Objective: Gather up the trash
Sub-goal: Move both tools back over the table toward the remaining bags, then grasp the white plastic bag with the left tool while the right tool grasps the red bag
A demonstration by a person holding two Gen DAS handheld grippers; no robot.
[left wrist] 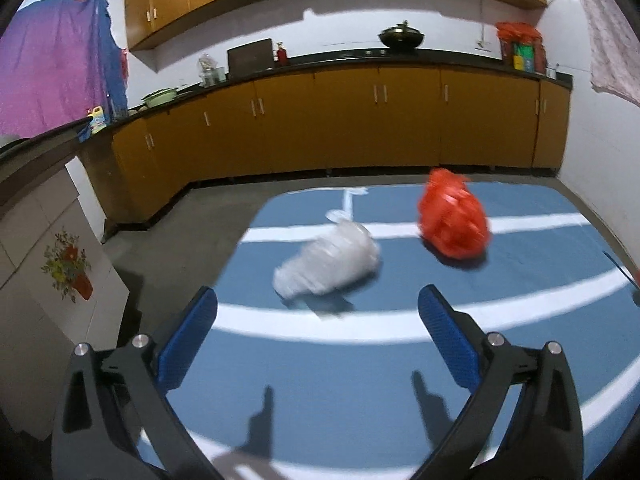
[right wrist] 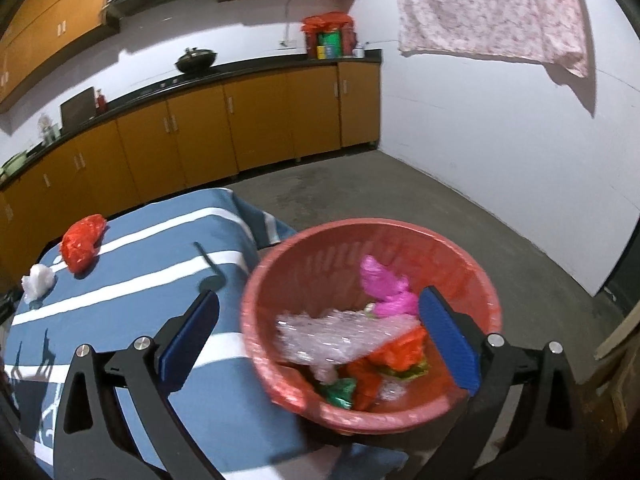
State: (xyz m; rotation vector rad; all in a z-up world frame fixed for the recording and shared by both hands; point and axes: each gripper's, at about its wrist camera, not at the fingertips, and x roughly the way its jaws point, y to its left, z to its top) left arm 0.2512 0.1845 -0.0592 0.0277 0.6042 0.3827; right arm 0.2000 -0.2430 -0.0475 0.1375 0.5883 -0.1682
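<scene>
A crumpled white plastic bag [left wrist: 328,266] and a red plastic bag [left wrist: 452,220] lie on a table under a blue cloth with white stripes [left wrist: 360,380]. My left gripper [left wrist: 318,304] hovers open just short of the white bag, nothing between its blue pads. In the right wrist view the same red bag [right wrist: 82,244] and white bag [right wrist: 38,280] lie far left. My right gripper [right wrist: 320,306] stands open above a red basket [right wrist: 472,276] beside the table's right edge. Inside lie clear wrap [right wrist: 340,336], a pink bag [right wrist: 386,288], plus orange and green scraps.
Brown cabinets [left wrist: 340,120] with a dark counter run along the far wall, a wok [left wrist: 401,36] on top. A white panel with a flower picture [left wrist: 60,272] stands left of the table. Grey concrete floor [right wrist: 400,196] spreads to the right of the basket.
</scene>
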